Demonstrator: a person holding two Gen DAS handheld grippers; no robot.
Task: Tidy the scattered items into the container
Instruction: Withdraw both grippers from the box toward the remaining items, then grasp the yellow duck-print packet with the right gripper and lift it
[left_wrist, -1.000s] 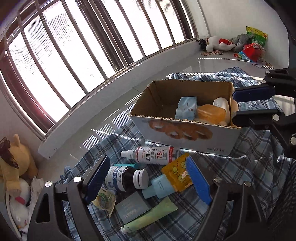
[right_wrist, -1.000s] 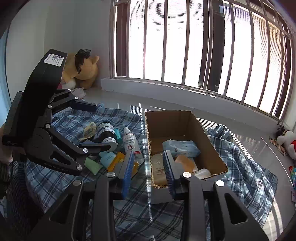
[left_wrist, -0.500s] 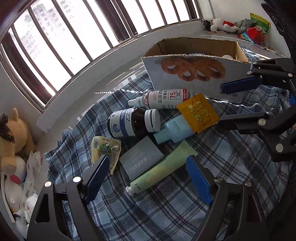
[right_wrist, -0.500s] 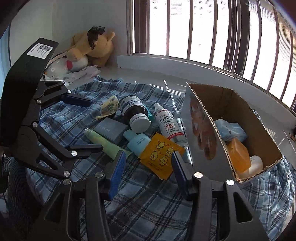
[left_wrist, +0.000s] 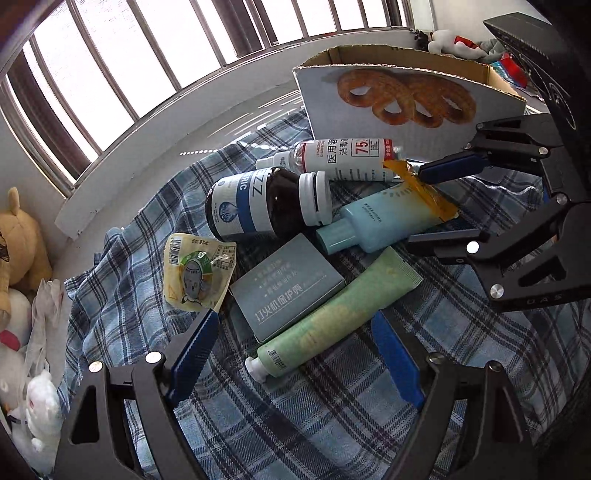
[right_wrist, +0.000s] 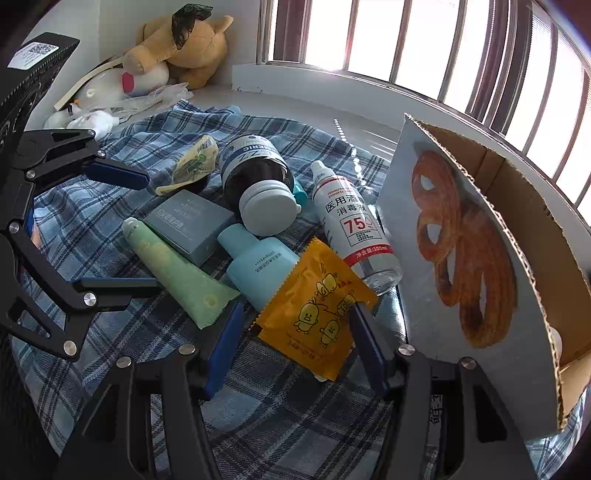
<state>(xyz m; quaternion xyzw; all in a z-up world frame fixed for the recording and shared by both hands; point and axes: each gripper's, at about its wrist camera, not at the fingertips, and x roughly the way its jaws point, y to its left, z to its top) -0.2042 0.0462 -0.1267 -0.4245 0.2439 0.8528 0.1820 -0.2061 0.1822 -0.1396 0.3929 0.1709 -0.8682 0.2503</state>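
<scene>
- Both grippers are down over the pile on the plaid cloth (left_wrist: 332, 424), and nothing's picked up.
- left gripper (left_wrist: 295, 354): fingers wide apart, gripping nothing. The green tube (left_wrist: 332, 325) lies on a diagonal between them, cap end nearest the camera. I can't tell for sure if either pad touches it.
- right gripper (right_wrist: 295, 332): jaws are opening, with the yellow duck sachet (right_wrist: 317, 306) in the gap. The right-hand pad sits right at the sachet's edge, the left one by the crimped end of the green tube. No clamp on it that I can see.
- The cardboard box (right_wrist: 480, 258) (the container) stands at the cloth's edge on the window side, its printed wall facing the pile. The spray bottle (right_wrist: 351, 225) lies just beside that wall, so that side's tight.
- The pile is packed. The dark jar (left_wrist: 266, 203) with its white cap lies on its side against the spray bottle. The light blue bottle (left_wrist: 380, 221) is partly under the sachet. The grey box (left_wrist: 288, 288) is wedged between the jar and the green tube, which leans against its edge.
- The little snack packet (left_wrist: 197, 271) sits off on its own at the pile's outer side, just beside the left gripper's pad.
- Most of the open cloth is on the near side, under both grippers. Plush toys (right_wrist: 177, 48) are in the corner past the cloth edge, well clear.
</scene>
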